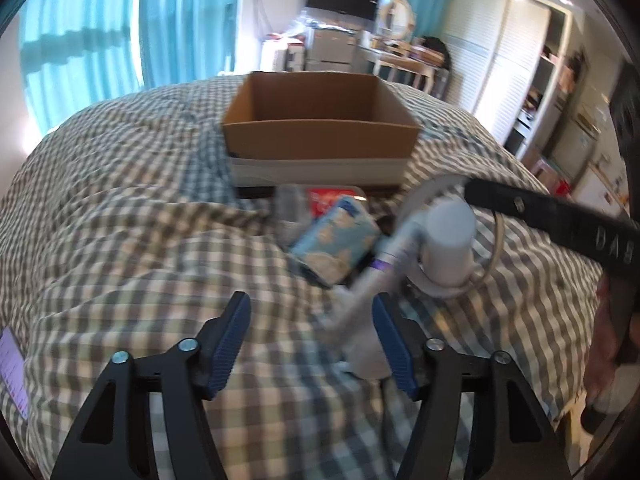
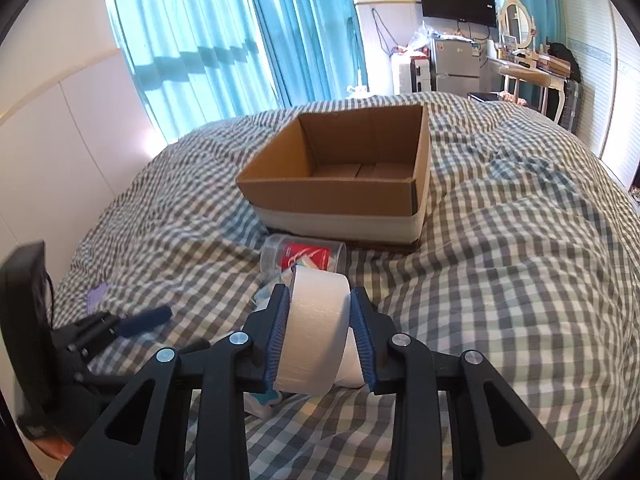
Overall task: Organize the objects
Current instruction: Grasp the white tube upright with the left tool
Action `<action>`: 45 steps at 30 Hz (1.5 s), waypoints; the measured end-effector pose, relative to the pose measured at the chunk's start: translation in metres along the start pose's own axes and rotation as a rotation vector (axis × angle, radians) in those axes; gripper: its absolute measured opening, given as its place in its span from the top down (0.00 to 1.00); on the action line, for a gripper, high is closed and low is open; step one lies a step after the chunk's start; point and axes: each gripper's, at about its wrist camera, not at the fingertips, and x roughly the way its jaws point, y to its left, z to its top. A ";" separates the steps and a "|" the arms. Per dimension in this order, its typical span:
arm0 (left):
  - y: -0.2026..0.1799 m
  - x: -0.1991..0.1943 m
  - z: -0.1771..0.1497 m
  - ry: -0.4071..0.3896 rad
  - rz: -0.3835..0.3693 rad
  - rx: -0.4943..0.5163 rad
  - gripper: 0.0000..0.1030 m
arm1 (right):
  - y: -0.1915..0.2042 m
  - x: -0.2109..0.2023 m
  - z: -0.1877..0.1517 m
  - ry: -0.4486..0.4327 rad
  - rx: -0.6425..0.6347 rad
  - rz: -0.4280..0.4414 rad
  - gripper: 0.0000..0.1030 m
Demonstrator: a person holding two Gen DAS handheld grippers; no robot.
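Grippers over the checked bed, one clamped, one spread.

Your right gripper has its blue pads pressed against both sides of a white cylinder, a roll-like piece of some small appliance, and its jaws stand narrow around it. From the left wrist view the same white cylinder joins a thin ring and a grey handle with a purple band; that handle runs down between the fingers of your left gripper, whose jaws are spread wide, and motion blur hides whether either pad touches it. A blue patterned packet and a clear jar with a red label lie on the checked quilt just before the open cardboard box, which sits farther up the bed.
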 end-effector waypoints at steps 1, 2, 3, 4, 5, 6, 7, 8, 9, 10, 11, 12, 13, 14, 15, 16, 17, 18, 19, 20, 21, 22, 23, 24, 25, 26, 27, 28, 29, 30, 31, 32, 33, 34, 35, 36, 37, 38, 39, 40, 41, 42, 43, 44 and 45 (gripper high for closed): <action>-0.005 0.000 -0.001 0.003 -0.008 0.014 0.33 | -0.001 -0.003 0.001 -0.008 0.000 -0.002 0.70; -0.010 0.002 -0.002 0.006 -0.013 0.030 0.32 | 0.000 -0.003 0.002 -0.013 -0.005 -0.010 0.70; -0.014 0.004 -0.002 0.007 -0.010 0.041 0.32 | -0.001 -0.004 0.003 -0.020 -0.012 -0.020 0.70; -0.017 0.005 -0.002 0.010 -0.007 0.050 0.32 | 0.000 -0.006 0.005 -0.027 -0.018 -0.029 0.70; -0.020 0.008 -0.002 0.014 -0.007 0.058 0.32 | -0.001 -0.007 0.005 -0.032 -0.021 -0.033 0.70; -0.020 0.010 -0.002 0.015 -0.009 0.060 0.32 | -0.001 -0.009 0.005 -0.037 -0.022 -0.035 0.70; -0.021 0.012 -0.001 0.017 -0.009 0.059 0.32 | -0.002 -0.012 0.008 -0.046 -0.020 -0.034 0.70; -0.020 0.014 0.001 0.017 -0.008 0.055 0.32 | -0.003 -0.016 0.009 -0.052 -0.021 -0.036 0.70; -0.019 0.015 0.003 0.016 -0.007 0.051 0.32 | -0.004 -0.016 0.007 -0.059 -0.023 -0.041 0.70; -0.017 0.016 0.005 0.014 -0.008 0.047 0.32 | -0.005 -0.019 0.009 -0.069 -0.024 -0.051 0.70; -0.016 0.018 0.008 0.012 -0.011 0.043 0.32 | -0.006 -0.022 0.011 -0.079 -0.025 -0.058 0.70; -0.014 0.022 0.011 0.011 -0.013 0.041 0.32 | -0.009 -0.026 0.012 -0.085 -0.024 -0.060 0.70; -0.013 0.024 0.013 0.012 -0.015 0.040 0.32 | -0.009 -0.028 0.014 -0.090 -0.025 -0.063 0.70; -0.013 0.027 0.016 0.015 -0.018 0.041 0.32 | -0.010 -0.029 0.016 -0.094 -0.026 -0.068 0.70; -0.013 0.031 0.018 0.020 -0.024 0.044 0.32 | -0.012 -0.029 0.017 -0.099 -0.025 -0.072 0.70; -0.014 0.035 0.020 0.024 -0.029 0.048 0.32 | -0.013 -0.030 0.020 -0.102 -0.024 -0.079 0.70; -0.016 0.039 0.022 0.030 -0.034 0.054 0.32 | -0.015 -0.030 0.020 -0.104 -0.025 -0.086 0.70; -0.018 0.043 0.023 0.036 -0.038 0.061 0.32 | -0.017 -0.030 0.021 -0.106 -0.025 -0.093 0.70; -0.019 0.047 0.024 0.043 -0.043 0.069 0.32 | -0.019 -0.029 0.022 -0.106 -0.022 -0.096 0.70; -0.021 0.051 0.025 0.052 -0.048 0.078 0.32 | -0.021 -0.028 0.023 -0.105 -0.019 -0.098 0.70; -0.023 0.055 0.026 0.064 -0.054 0.084 0.32 | -0.024 -0.027 0.024 -0.104 -0.012 -0.097 0.70; -0.024 0.060 0.027 0.077 -0.061 0.086 0.32 | -0.027 -0.026 0.024 -0.103 -0.007 -0.098 0.70; -0.024 0.064 0.027 0.087 -0.067 0.084 0.32 | -0.030 -0.026 0.024 -0.104 -0.004 -0.099 0.70; -0.025 0.068 0.027 0.098 -0.074 0.082 0.32 | -0.033 -0.025 0.025 -0.105 -0.001 -0.102 0.70; -0.025 0.071 0.027 0.106 -0.078 0.082 0.32 | -0.035 -0.025 0.026 -0.106 0.003 -0.106 0.70; -0.026 0.074 0.028 0.111 -0.079 0.083 0.32 | -0.038 -0.026 0.026 -0.108 0.007 -0.107 0.70; -0.028 0.077 0.029 0.116 -0.081 0.087 0.32 | -0.041 -0.025 0.027 -0.107 0.011 -0.108 0.70; -0.029 0.079 0.030 0.119 -0.082 0.091 0.32 | -0.045 -0.025 0.028 -0.106 0.015 -0.110 0.70; -0.030 0.081 0.032 0.122 -0.080 0.096 0.32 | -0.048 -0.025 0.028 -0.107 0.018 -0.111 0.70; -0.031 0.082 0.033 0.124 -0.078 0.098 0.32 | -0.050 -0.025 0.028 -0.105 0.022 -0.113 0.71; -0.031 0.084 0.035 0.128 -0.075 0.098 0.33 | -0.053 -0.023 0.028 -0.102 0.027 -0.114 0.71; -0.032 0.086 0.036 0.133 -0.075 0.101 0.33 | -0.057 -0.022 0.028 -0.100 0.035 -0.114 0.71; -0.032 0.089 0.037 0.140 -0.074 0.107 0.34 | -0.061 -0.021 0.028 -0.097 0.041 -0.112 0.71; -0.034 0.093 0.037 0.148 -0.073 0.115 0.34 | -0.064 -0.020 0.028 -0.094 0.047 -0.110 0.71; -0.036 0.096 0.038 0.159 -0.071 0.127 0.37 | -0.066 -0.019 0.028 -0.092 0.050 -0.110 0.71; -0.039 0.099 0.038 0.172 -0.065 0.140 0.41 | -0.069 -0.017 0.028 -0.088 0.055 -0.109 0.71; -0.040 0.103 0.038 0.182 -0.060 0.148 0.47 | -0.072 -0.016 0.028 -0.084 0.060 -0.106 0.71; -0.041 0.105 0.039 0.189 -0.059 0.152 0.58 | -0.074 -0.014 0.027 -0.081 0.063 -0.103 0.71; -0.041 0.106 0.040 0.190 -0.064 0.154 0.63 | -0.074 -0.013 0.027 -0.078 0.065 -0.102 0.71; -0.041 0.107 0.042 0.191 -0.071 0.154 0.71 | -0.076 -0.012 0.027 -0.074 0.068 -0.101 0.71; -0.042 0.106 0.042 0.192 -0.080 0.154 0.76 | -0.077 -0.010 0.026 -0.070 0.068 -0.100 0.71; -0.042 0.105 0.041 0.189 -0.077 0.157 0.77 | -0.078 -0.009 0.026 -0.067 0.067 -0.099 0.71; -0.043 0.103 0.041 0.186 -0.070 0.160 0.78 | -0.079 -0.008 0.025 -0.063 0.067 -0.098 0.71; -0.044 0.102 0.041 0.185 -0.066 0.162 0.81 | -0.078 -0.007 0.025 -0.061 0.066 -0.096 0.71; -0.044 0.099 0.040 0.181 -0.061 0.158 0.82 | -0.077 -0.007 0.025 -0.060 0.065 -0.096 0.71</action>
